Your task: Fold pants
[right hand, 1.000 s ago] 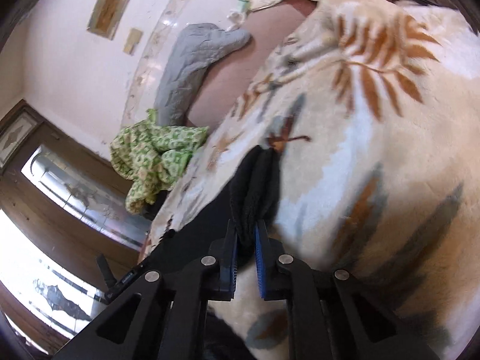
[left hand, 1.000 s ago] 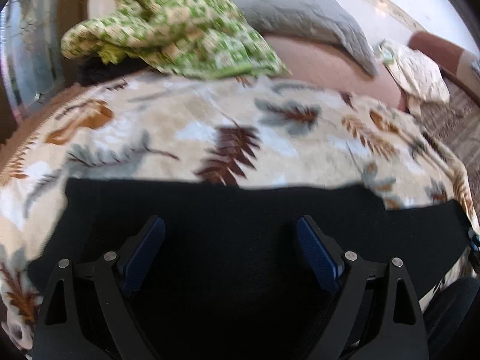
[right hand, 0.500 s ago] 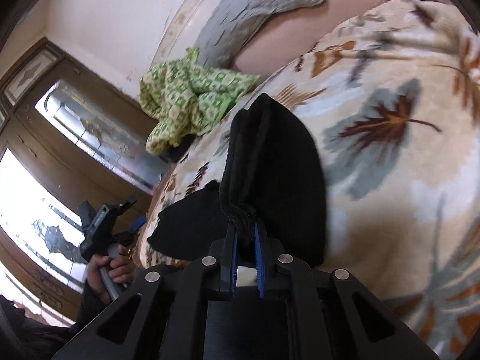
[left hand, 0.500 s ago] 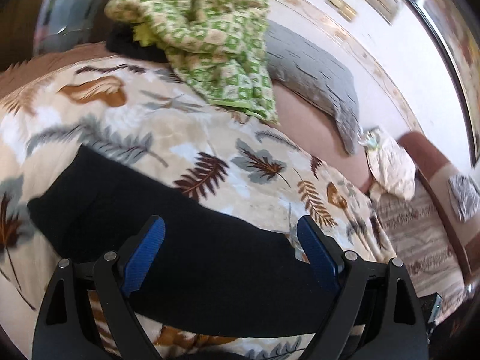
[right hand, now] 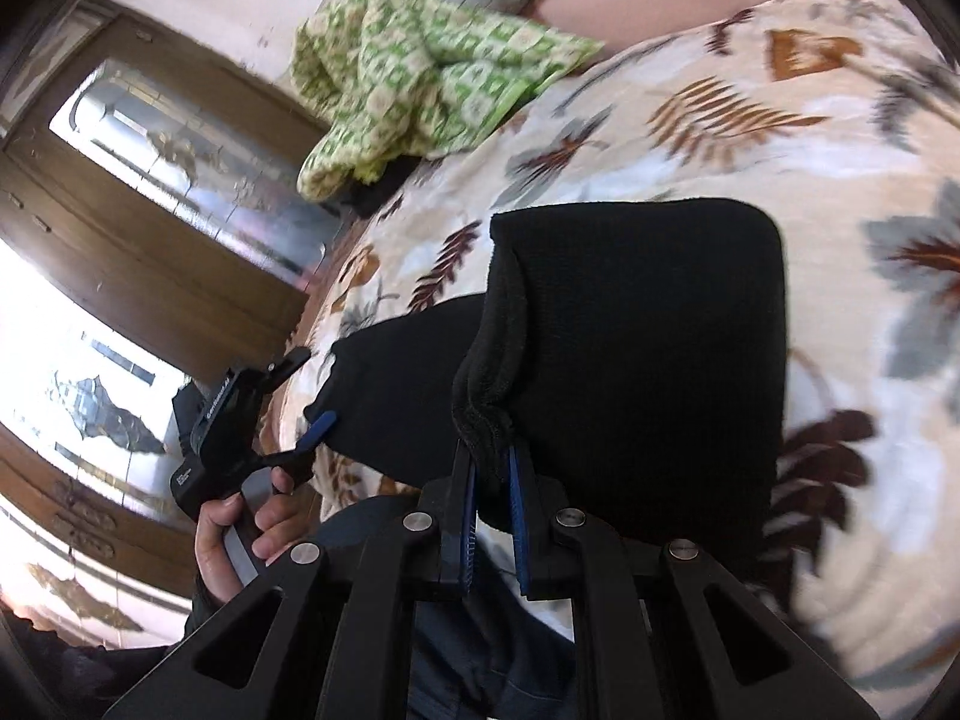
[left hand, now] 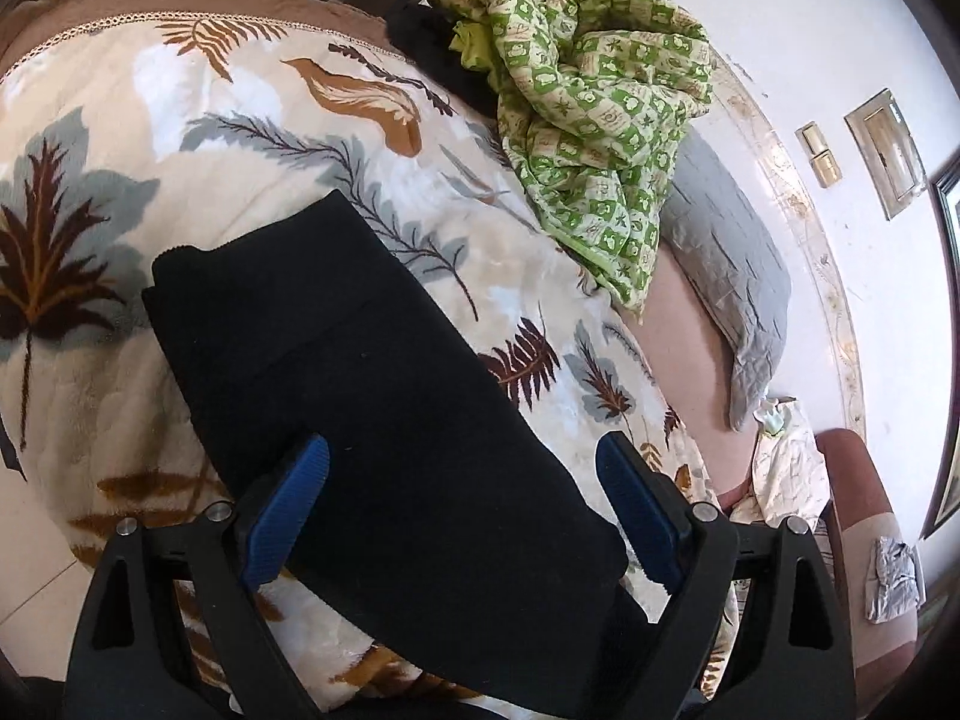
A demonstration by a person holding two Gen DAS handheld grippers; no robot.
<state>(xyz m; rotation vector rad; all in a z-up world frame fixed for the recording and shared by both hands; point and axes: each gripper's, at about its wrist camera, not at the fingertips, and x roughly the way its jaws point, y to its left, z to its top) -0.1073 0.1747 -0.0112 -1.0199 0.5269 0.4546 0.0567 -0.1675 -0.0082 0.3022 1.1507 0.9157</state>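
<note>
Two tongs are in view. Right tongs are clamped on a raised end of the black pants, which lie on the leaf-print blanket. Left tongs gape wide above the pants, holding nothing.

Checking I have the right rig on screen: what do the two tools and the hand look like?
Both tools, left tool and right tool, are black, with triangular cutouts, silver screws and ribbed blue fingertip pads. White lettering marks the left one's body. The bare hand shows a dark sleeve.

Two close wrist views over the bed, both sharing black pants and green quilt.
</note>
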